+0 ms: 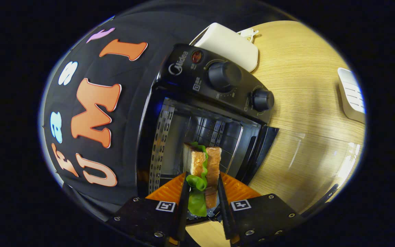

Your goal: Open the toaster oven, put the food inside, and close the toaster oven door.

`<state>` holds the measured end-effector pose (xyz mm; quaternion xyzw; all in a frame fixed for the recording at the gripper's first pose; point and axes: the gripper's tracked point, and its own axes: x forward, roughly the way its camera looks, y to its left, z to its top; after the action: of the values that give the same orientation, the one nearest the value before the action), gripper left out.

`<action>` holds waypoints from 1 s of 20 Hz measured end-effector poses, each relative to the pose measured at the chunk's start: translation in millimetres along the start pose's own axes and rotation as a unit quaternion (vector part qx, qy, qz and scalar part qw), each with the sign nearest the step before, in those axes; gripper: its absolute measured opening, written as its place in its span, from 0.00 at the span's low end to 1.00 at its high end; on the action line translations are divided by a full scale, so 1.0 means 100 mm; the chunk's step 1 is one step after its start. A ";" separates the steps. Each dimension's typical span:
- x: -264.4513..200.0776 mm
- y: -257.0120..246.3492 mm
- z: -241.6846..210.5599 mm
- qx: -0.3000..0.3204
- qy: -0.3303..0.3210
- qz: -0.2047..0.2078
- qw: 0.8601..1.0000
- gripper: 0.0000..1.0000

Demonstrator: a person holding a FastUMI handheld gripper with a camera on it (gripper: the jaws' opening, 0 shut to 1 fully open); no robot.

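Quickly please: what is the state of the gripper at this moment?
Gripper: shut on the sandwich, both fingers pressing its sides, just before the open toaster oven.

The toaster oven (197, 113) stands on the surface (303, 113) with its back toward the booth wall, its door (307, 161) dropped open and lying flat out in front over the surface. Its two knobs (224, 76) sit in a row along the control panel beside the open cavity. The sandwich (202, 164) is held between the fingers of the tool (202, 192), both pressing its sides, right at the mouth of the cavity, just ahead of the rack inside. Behind the oven lies a box-like appliance (230, 44). Well apart, off past the door, rests a flat slotted device (351, 96).
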<state>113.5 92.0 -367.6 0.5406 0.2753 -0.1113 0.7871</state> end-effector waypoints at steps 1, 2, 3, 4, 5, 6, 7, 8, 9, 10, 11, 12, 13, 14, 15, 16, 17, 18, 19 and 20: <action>0.02 -0.03 -0.07 -0.008 0.008 -0.011 1.000 0.47; 0.04 -0.05 -0.13 -0.013 0.014 -0.020 1.000 0.52; 0.03 -0.06 -0.16 -0.017 0.019 -0.024 0.999 0.57; 0.03 -0.07 -0.16 -0.020 0.021 -0.029 0.999 0.69; -0.01 -0.09 -0.17 -0.025 0.021 -0.036 0.999 0.76; -0.05 -0.12 -0.13 -0.034 0.017 -0.045 0.998 0.91; -0.10 -0.13 -0.12 -0.046 0.015 -0.047 0.998 0.99; -0.17 -0.13 -0.09 -0.059 0.016 -0.045 0.997 0.98; -0.25 -0.14 -0.07 -0.072 0.015 -0.044 0.996 0.98; -0.34 -0.15 -0.02 -0.085 0.015 -0.041 0.995 0.98; -0.45 -0.17 0.02 -0.100 0.015 -0.040 0.994 0.98; -0.56 -0.20 0.08 -0.117 0.013 -0.040 0.992 0.98; -0.68 -0.24 0.14 -0.137 0.012 -0.039 0.990 0.98; -0.79 -0.28 0.25 -0.158 0.008 -0.041 0.987 0.98; -0.90 -0.31 0.36 -0.180 0.000 -0.041 0.983 0.98; -1.02 -0.34 0.49 -0.203 -0.008 -0.044 0.978 0.98; -1.13 -0.35 0.65 -0.224 -0.018 -0.044 0.973 0.98; -1.23 -0.35 0.81 -0.244 -0.030 -0.045 0.968 0.98; -1.34 -0.34 0.98 -0.266 -0.043 -0.045 0.962 0.98; -1.42 -0.34 1.13 -0.290 -0.051 -0.050 0.954 0.98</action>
<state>15.7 -41.5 -286.7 0.2682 0.2818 -0.0932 0.9165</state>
